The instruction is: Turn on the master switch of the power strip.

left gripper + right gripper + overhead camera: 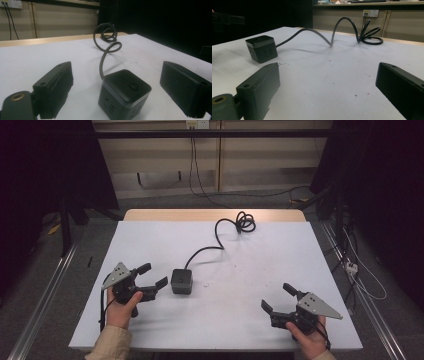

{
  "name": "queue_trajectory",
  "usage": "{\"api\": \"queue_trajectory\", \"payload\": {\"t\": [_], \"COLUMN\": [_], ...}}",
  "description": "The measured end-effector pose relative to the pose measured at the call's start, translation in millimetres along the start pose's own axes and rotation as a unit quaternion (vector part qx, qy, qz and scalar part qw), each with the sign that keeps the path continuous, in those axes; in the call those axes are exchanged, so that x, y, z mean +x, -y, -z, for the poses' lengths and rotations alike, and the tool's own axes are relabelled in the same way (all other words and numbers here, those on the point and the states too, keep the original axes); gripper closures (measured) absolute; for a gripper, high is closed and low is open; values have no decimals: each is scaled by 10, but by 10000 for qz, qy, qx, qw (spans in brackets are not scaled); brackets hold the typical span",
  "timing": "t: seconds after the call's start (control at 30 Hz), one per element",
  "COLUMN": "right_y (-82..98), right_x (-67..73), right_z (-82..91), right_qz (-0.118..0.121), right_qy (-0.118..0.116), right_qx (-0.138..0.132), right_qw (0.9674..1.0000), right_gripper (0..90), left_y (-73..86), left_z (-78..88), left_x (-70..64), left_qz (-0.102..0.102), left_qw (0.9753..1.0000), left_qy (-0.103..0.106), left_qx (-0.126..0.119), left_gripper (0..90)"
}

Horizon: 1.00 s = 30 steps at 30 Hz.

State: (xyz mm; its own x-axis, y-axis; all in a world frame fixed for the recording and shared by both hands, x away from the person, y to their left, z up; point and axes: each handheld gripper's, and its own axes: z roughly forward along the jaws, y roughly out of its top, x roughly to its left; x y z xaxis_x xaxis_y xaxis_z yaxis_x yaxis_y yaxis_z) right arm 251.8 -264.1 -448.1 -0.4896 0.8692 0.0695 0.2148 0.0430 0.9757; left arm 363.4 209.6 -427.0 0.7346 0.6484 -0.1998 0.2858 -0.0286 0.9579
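- The cube power strip [181, 281] sits upright on the white surface [260, 270], left of centre, with sockets showing on its side faces and a small button on its top in the left gripper view [124, 93].
- Its black cord [207, 249] runs from the cube's far side toward the back of the surface, rising in a hump and ending in a loose coil [243, 222] near the far edge.
- The left gripper [152, 276] is held just beside the cube, its jaws spread wide and empty; seen along them, the cube stands between the two jaws but a little ahead, touching neither.
- The right gripper [279, 298] is held low near the front right corner of the surface, well apart from the cube, its jaws likewise wide open and holding nothing.
- Judging by this, the step in hand is the left-hand approach to grasp the cube; nothing has been picked up yet.
- The next move probably calls for easing the left gripper forward until the jaws flank two opposite side faces, then closing squarely, clear of the cord's exit.
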Motion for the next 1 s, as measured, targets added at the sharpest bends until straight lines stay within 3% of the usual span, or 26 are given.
{"api": "queue_trajectory", "payload": {"t": [0.27, 0.5, 1.0], "right_y": [0, -2, -2], "right_x": [1, 3, 0], "right_z": [0, 1, 6], "right_qz": [0, 10, 9], "right_qy": [5, 2, 25], "right_qx": [3, 0, -4], "right_qw": [10000, 10000, 10000], "right_gripper": [50, 50, 51], "left_y": [-31, -52, -82], "left_z": [-55, -100, -176], "left_x": [-28, -49, -67], "left_qz": [-69, -104, -55], "left_qw": [9999, 9995, 9989], "left_qy": [109, 213, 292], "left_qx": [107, 186, 351], "left_gripper": [168, 265, 380]}}
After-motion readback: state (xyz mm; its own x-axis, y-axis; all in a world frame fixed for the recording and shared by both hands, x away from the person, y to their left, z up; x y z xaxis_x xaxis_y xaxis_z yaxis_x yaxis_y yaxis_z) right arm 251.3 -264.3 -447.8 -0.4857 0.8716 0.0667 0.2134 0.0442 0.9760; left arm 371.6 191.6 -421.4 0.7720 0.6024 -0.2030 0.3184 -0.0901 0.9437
